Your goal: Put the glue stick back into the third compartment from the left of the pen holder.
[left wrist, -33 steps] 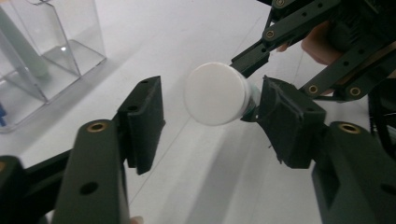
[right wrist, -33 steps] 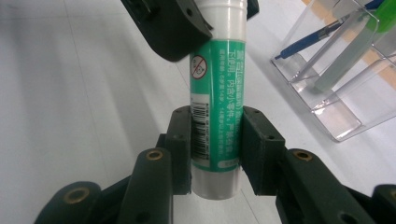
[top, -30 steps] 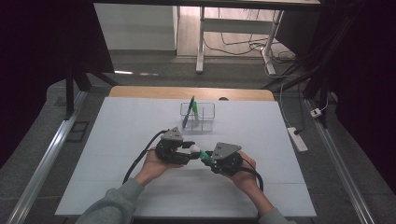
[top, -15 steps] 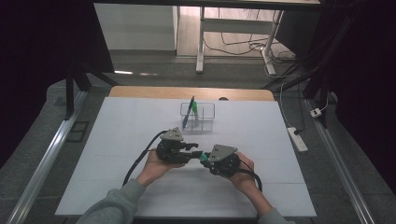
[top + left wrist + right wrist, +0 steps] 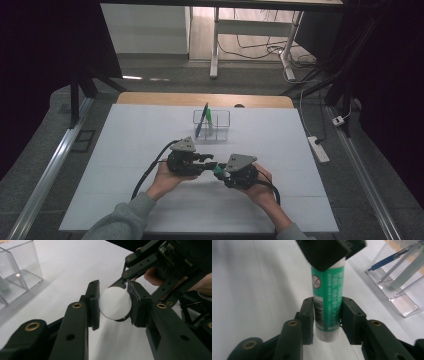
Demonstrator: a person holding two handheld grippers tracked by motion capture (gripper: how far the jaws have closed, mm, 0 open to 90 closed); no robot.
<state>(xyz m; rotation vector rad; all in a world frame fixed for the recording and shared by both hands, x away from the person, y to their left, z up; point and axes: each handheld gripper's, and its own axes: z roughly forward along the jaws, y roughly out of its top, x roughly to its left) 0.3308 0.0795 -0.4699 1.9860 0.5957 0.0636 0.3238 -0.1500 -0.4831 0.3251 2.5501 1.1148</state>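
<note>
Right claw point(image 5: 327, 315) clamped on the green glue stick point(image 5: 328, 302), jaws just easing apart. Left claw point(image 5: 113, 303), at the right claw's 9 o'clock, just closing, gripped the stick's white end point(image 5: 115, 303). Clear organizer point(image 5: 212, 125) at 12 o'clock on the tabletop point(image 5: 125, 135).

Both grippers, left point(image 5: 209, 161) and right point(image 5: 216, 170), are black, each topped by a grey three-cornered plate and trailing a black cable. Their jaws are flat black bars pinned with brass-coloured rivets and ending in blocky pads. The person wears grey sleeves point(image 5: 120, 222).
</note>
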